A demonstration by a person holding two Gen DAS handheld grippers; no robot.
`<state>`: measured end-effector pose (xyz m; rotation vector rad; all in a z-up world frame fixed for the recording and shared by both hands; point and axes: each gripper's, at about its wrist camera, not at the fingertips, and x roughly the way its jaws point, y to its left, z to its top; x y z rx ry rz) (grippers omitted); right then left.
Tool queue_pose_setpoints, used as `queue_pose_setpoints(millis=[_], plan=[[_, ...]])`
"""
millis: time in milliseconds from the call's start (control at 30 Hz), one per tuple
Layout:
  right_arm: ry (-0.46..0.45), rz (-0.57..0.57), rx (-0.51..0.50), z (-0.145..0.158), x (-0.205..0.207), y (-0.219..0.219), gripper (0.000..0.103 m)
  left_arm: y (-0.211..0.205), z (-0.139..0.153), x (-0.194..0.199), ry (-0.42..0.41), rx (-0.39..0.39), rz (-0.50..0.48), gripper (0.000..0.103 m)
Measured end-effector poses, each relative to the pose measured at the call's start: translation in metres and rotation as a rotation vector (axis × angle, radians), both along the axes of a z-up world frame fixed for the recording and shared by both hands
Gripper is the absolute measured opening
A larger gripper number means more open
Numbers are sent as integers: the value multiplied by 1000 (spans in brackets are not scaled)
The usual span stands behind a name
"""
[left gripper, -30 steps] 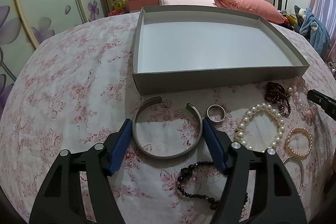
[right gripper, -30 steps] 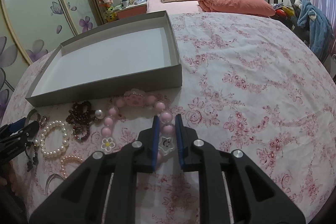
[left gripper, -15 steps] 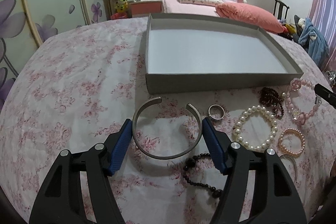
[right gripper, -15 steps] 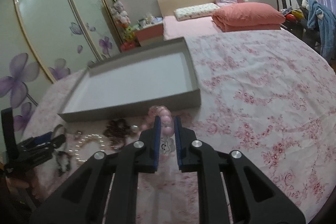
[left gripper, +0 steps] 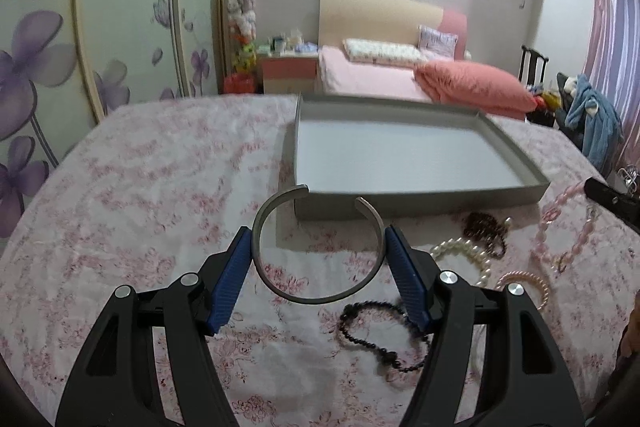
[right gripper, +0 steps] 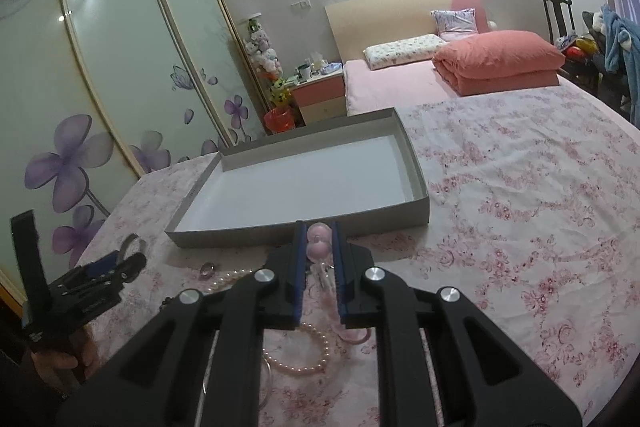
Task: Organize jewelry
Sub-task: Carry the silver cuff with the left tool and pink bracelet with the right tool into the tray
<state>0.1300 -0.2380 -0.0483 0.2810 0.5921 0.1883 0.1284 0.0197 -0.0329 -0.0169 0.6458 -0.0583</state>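
Nothing lay in the gray tray [left gripper: 420, 195] yet. The left gripper [left gripper: 319, 259] grasped the silver bangle [left gripper: 316, 297] between its fingers, just short of the tray. The right gripper [right gripper: 318, 267] was clenched on a pink bead necklace [right gripper: 318, 247]. Below the fingers, a pearl bracelet [left gripper: 460, 253] and black bead bracelet [left gripper: 376, 343] remained on the table [left gripper: 140, 207].

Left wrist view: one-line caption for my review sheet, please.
Left gripper holds an open silver cuff bangle above the floral tablecloth, facing the empty grey tray.
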Motion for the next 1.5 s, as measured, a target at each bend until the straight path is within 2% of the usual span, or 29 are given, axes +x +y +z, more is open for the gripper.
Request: queue_pose_setpoints(millis=[300,500,833,1067,1233,1500], plan=[[-70,-12,-32,11,-9,6,13,-12,23,-22,-153,22,1,67],[-122,-12,-56,21,-12,13,13,-23,32,-25,-204,39,-5,67],[-228,-41,-130,44,-2,26,13,-39,35,-9,-236,75,-24,67],[-252,-53,-147,53,28,32,13,-42,38,19,-234,88,-21,67],[-245,-63,-154,49,54,35,13,-47,34,40,-242,99,-5,67],[-154,-50,-119,26,106,37,13,-52,15,87,-176,89,4,67]])
